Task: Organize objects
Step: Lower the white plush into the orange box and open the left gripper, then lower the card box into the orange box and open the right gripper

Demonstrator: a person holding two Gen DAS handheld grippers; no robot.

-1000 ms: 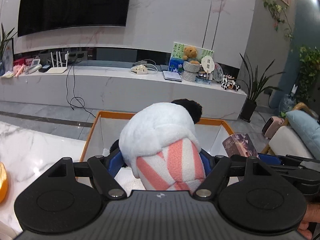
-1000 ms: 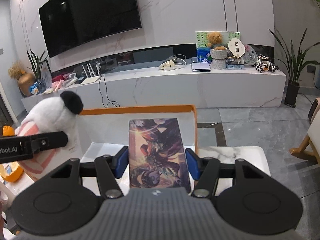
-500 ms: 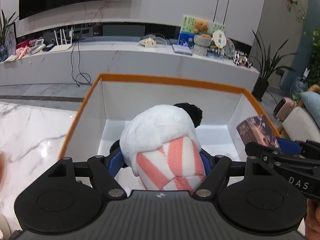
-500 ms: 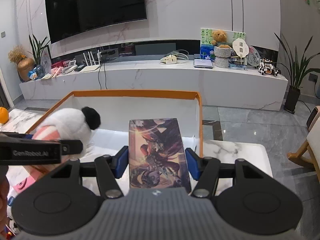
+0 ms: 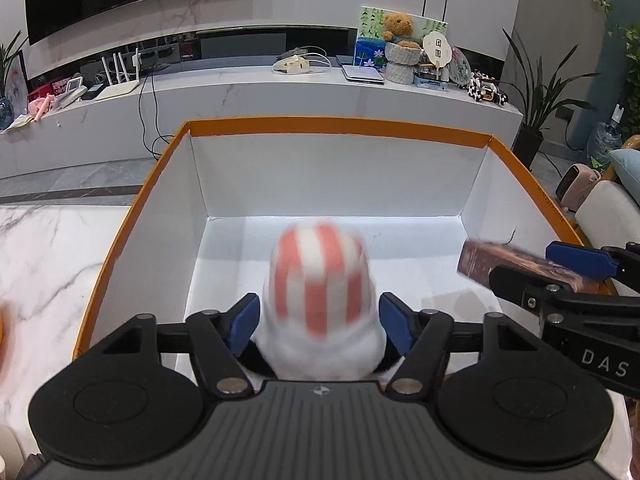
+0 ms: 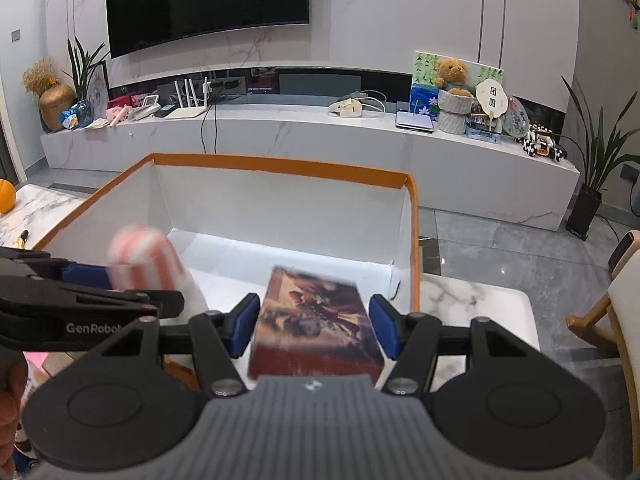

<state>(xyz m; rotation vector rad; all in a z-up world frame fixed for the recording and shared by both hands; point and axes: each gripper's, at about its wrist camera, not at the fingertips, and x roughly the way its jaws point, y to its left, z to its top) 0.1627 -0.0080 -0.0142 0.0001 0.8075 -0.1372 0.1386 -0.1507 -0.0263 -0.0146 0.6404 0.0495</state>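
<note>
My left gripper (image 5: 320, 322) is open over the orange-rimmed white box (image 5: 336, 126). The pink-and-white striped plush panda (image 5: 320, 280) is blurred between its spread pads, dropping into the box. It also shows in the right wrist view (image 6: 144, 260). My right gripper (image 6: 314, 326) is open too, over the box's right side. The dark picture box (image 6: 316, 320) is blurred between its spread pads, with gaps at both sides. It also shows in the left wrist view (image 5: 516, 266). The box floor (image 6: 248, 264) is bare white.
The box stands on a white marble table (image 5: 48, 256). An orange object (image 6: 6, 200) lies at the table's far left. Behind is a long white TV console (image 6: 320, 136) with a teddy bear (image 6: 450, 76). A chair (image 6: 612, 320) stands at the right.
Both grippers moved forward and down over the box and opened. The panda turned striped side up and is slipping from the left pads; the picture box is slipping from the right pads.
</note>
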